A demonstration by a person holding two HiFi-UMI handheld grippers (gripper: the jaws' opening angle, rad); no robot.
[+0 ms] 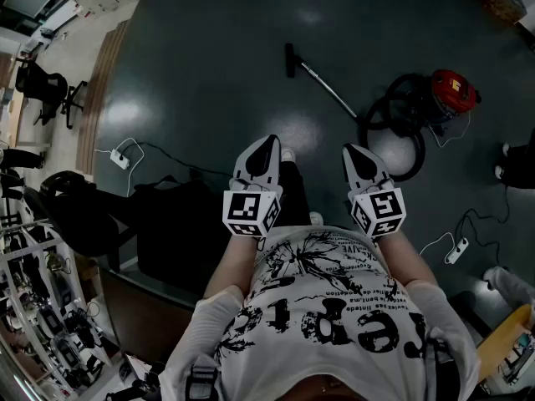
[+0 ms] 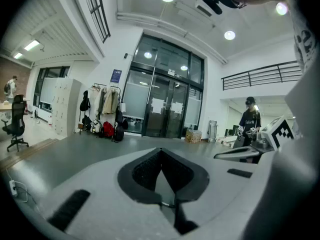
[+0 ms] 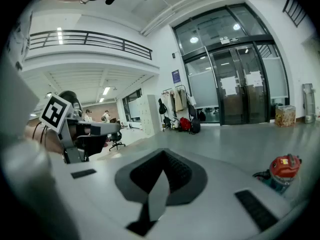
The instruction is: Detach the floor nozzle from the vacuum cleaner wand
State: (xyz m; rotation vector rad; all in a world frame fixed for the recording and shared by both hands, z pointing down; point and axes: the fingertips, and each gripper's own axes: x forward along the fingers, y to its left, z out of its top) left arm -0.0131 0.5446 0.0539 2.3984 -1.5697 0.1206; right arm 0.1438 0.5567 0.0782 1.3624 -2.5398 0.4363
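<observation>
Left gripper (image 1: 267,144) jaws closed on nothing; right gripper (image 1: 357,153) same, closed and empty; floor nozzle (image 1: 289,60) lies on the floor (image 1: 209,73) at 12 o'clock from me, well apart from both; wand (image 1: 328,92) runs from it toward 4 o'clock into the hose (image 1: 399,136) and red canister (image 1: 452,91). Risk as I see it: tugging the nozzle one-handed would drag the whole wand instead of splitting the joint; the thin round tube may also slip in the grip. Both hands sit side by side in front of me, pointing forward and slightly down.

Left gripper (image 1: 268,142) and right gripper (image 1: 350,149) hover abreast, floor nozzle (image 1: 289,59) well beyond
</observation>
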